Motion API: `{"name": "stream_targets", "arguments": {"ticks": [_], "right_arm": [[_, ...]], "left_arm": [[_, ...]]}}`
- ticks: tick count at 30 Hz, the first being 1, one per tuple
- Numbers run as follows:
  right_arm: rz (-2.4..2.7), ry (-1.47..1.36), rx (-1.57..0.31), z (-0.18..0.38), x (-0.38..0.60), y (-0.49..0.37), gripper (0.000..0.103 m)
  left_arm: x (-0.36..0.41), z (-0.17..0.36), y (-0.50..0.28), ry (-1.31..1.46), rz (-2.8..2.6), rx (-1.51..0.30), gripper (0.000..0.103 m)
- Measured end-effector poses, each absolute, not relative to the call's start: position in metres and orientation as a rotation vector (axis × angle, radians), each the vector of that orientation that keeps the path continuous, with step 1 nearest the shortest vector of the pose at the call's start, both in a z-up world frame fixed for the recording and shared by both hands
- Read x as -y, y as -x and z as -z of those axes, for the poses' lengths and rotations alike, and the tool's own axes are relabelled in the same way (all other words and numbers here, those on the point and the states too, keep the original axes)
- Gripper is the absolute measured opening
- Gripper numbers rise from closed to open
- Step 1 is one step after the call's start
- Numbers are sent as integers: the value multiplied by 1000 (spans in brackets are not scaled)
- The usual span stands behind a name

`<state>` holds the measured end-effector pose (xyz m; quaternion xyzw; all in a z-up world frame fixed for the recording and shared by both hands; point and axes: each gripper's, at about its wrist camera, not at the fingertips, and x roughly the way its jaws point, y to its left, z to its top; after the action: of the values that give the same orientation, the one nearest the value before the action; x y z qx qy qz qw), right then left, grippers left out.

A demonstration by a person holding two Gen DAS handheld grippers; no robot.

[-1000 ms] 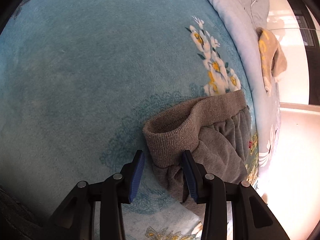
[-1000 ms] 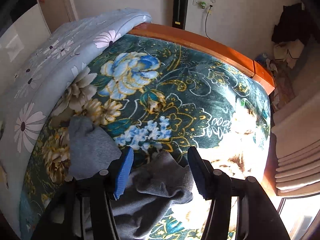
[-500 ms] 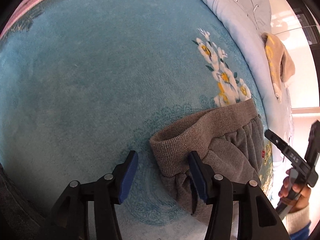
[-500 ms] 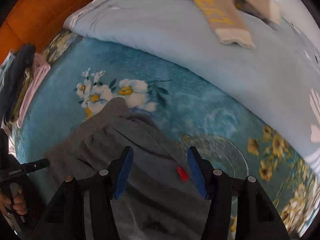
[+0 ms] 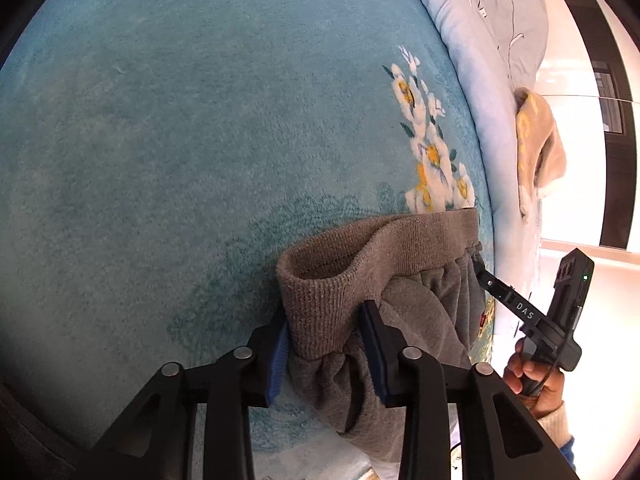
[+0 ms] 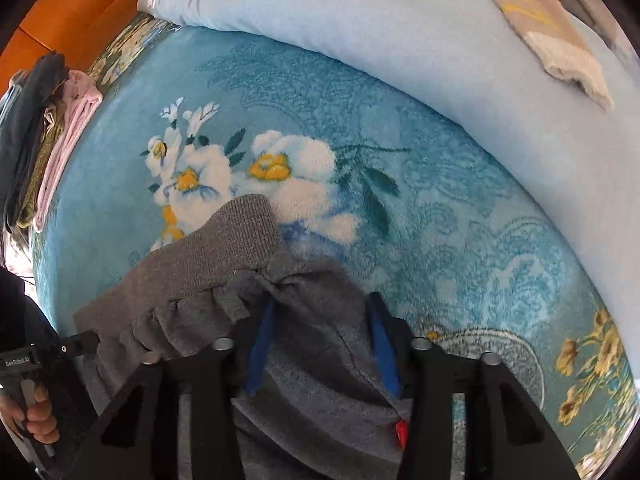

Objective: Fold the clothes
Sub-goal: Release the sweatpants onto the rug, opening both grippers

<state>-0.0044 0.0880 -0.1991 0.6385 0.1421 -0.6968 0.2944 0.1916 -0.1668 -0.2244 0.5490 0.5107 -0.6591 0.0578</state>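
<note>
Grey trousers [image 5: 416,312] with a ribbed waistband [image 5: 332,280] lie on a teal flowered blanket [image 5: 180,160]. My left gripper [image 5: 326,340] points down at the waistband's left end. Its jaws are closing, and the blue pads touch the ribbed band from both sides. In the right wrist view my right gripper [image 6: 320,340] stands over the trousers [image 6: 312,380] just below the waistband [image 6: 208,252]. Its jaws are closing too, with a ridge of grey cloth bunched between the pads. Each gripper shows in the other's view, held by a hand [image 5: 536,384].
A pale blue quilt [image 6: 400,40] runs along the far side, with a beige garment [image 6: 540,20] with yellow lettering lying on it. A stack of folded clothes [image 6: 48,140] sits at the left by the wooden bed frame [image 6: 60,8].
The right gripper swung over from a dark flowered part of the bed to the trousers and narrowed onto the cloth. The left jaws closed in on the waistband's end and stayed in place.
</note>
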Motion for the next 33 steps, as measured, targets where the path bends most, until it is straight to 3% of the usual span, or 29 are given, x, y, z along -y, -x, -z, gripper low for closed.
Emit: {"name": "stream_targets", "arguments": {"ticks": [1,4,11,16,20,25,30,32,33], "right_arm": [[1874,-1691,-407,197,-88,0,11],[1943,-1645,-470,182,-84,-8,4],[2060,-1451,-534,118,-28,23,3],[2024,-1303,-611,95,73,41,3],[1981,-1274,-668,111,148,51,3],[1946,-1346,-791,160,210,50,3],[1958,-1451,-726,169,203,61,5],[1952,-1447,-686,158,194,61,11],[1959,-1425,-674,149,188,59,21]], "left_arm": [[166,222,-191,-1659,2014,-1539,23],[163,214,-190,-1637,2075,-1502,18],[187,185,-191,-1455,2186,-1504,14],[238,175,-189,-1273,2172,-1459,14],[276,189,-198,-1179,2061,-1544,14],[282,202,-186,-1223,2027,-1475,14],[290,214,-187,-1236,1979,-1525,14],[287,212,-184,-1248,1993,-1495,17],[285,211,-184,-1252,2000,-1486,18]]}}
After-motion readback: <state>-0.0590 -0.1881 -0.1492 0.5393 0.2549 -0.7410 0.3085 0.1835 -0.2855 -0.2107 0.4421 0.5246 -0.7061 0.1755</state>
